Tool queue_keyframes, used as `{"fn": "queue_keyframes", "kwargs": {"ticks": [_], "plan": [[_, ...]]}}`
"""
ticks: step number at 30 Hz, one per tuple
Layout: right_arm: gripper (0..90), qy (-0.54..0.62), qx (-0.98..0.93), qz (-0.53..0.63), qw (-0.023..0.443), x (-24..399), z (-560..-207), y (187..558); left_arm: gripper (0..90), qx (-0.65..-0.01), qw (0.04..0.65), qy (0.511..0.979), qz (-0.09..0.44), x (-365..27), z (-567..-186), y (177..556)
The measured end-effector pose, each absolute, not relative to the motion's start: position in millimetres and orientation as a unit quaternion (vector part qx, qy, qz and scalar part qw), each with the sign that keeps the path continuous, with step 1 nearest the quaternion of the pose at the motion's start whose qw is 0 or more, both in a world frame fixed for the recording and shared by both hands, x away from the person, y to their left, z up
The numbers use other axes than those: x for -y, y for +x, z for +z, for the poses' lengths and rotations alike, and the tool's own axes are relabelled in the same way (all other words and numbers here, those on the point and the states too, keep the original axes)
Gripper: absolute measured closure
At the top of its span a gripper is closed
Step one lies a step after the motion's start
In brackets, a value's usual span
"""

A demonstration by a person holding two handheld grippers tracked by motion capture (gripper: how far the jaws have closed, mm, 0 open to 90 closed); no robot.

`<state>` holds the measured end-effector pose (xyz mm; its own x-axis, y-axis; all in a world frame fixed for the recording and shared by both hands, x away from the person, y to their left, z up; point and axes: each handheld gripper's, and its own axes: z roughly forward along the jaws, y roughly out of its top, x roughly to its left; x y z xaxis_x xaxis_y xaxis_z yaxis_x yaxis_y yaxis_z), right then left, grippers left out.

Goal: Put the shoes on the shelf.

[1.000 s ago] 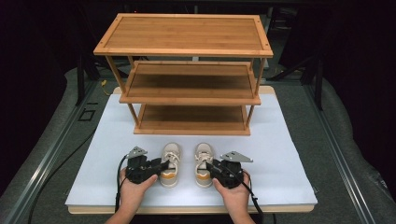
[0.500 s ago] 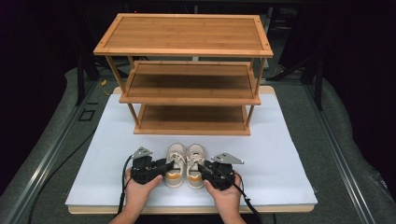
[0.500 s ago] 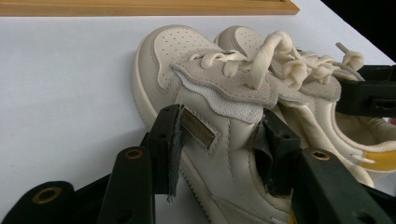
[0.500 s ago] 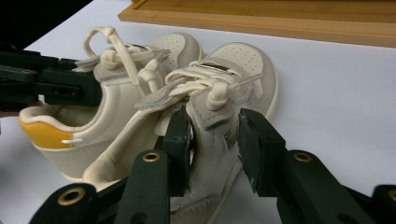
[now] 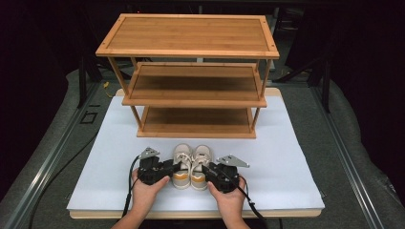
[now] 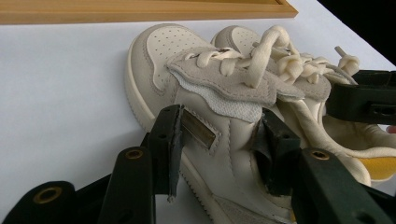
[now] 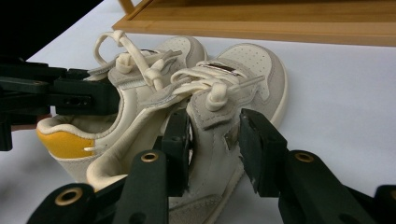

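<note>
Shoes side by side at the near middle of the white board [image 5: 296, 157], toes pointing to twelve o'clock toward the wooden rack [image 5: 191, 81], and both grippers are on them. The left shoe [image 5: 181, 164] and the right shoe [image 5: 200, 164] touch along their inner sides, sitting just in front of the rack's bottom shelf.

Left gripper [image 5: 174, 167] comes in from nine o'clock, held in the person's left hand [image 5: 145, 191]. In the left gripper view its jaws straddle the side wall of the left shoe [image 6: 219, 135]: one pad lies flat against the outer leather, the other sits inside by the tongue, and the wall looks pinched between them. Laces flop loose over the tongue.

Right gripper [image 5: 206, 169] mirrors it from three o'clock, in the right hand [image 5: 229, 195]. In the right gripper view the jaws bracket the outer wall of the right shoe [image 7: 215, 126]; the inner pad rests against the collar, while the outer pad stands slightly clear of the leather with a sliver of white board showing between. These jaws have just been opening a touch, with the shoe's wall between them.

Yellow heel lining [image 7: 65, 142] shows on the left shoe, with the left gripper's dark jaw across its collar.
</note>
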<state>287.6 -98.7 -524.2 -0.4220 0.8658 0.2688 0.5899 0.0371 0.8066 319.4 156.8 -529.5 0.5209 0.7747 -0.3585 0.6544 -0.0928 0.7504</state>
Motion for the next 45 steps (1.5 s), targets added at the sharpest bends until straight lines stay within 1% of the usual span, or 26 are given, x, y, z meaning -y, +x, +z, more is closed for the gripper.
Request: {"fn": "queue_keyframes", "kwargs": {"ticks": [4,8,14,18,21,25,34,38,45], "plan": [[63.4,0.523,-0.701,0.460,0.152,100,-525,290,55.3,-0.482,0.467,0.738,0.070,-156,-530,322],[60.3,0.523,-0.697,0.469,0.146,103,-526,291,54.0,-0.486,0.471,0.733,0.069,-157,-531,320],[54.9,0.528,-0.690,0.472,0.151,104,-525,289,48.2,-0.488,0.480,0.725,0.078,-155,-530,315],[53.5,0.537,-0.678,0.480,0.146,101,-527,289,48.9,-0.491,0.491,0.714,0.091,-155,-531,310],[52.9,0.541,-0.670,0.487,0.149,99,-529,288,49.3,-0.496,0.498,0.704,0.100,-156,-533,307],[52.9,0.547,-0.658,0.493,0.155,97,-533,287,49.8,-0.507,0.515,0.684,0.097,-157,-539,304],[52.5,0.562,-0.639,0.505,0.143,99,-542,286,48.7,-0.522,0.535,0.658,0.092,-154,-546,303],[51.6,0.567,-0.627,0.515,0.144,97,-545,285,46.7,-0.530,0.537,0.651,0.081,-154,-548,304],[51.2,0.574,-0.614,0.520,0.150,95,-548,283,46.7,-0.529,0.543,0.647,0.082,-154,-550,304]]}}
